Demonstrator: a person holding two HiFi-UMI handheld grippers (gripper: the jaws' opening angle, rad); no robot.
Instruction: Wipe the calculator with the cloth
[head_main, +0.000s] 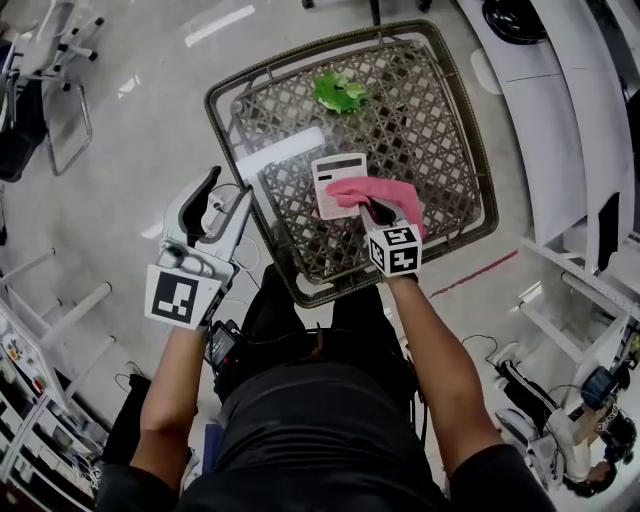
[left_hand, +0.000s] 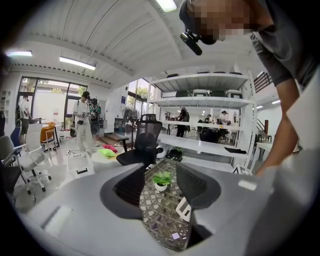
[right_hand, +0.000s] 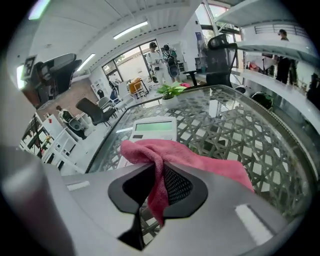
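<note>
Right gripper view showed the fingers (right_hand: 180, 186) of the right gripper (right_hand: 156, 180) shut on the pink cloth (right_hand: 200, 160), draped over the near end of the calculator (right_hand: 152, 131), which lay lengthwise straight ahead on the counter (right_hand: 240, 125); the left gripper (head_main: 228, 188) hung open and empty beside the counter, farther off

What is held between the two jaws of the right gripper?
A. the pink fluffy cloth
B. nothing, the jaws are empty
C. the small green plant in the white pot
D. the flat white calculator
A: in the right gripper view, the right gripper has its jaws shut on a fold of the pink fluffy cloth. The rest of the cloth lies spread over the near end of the flat white calculator.
</note>
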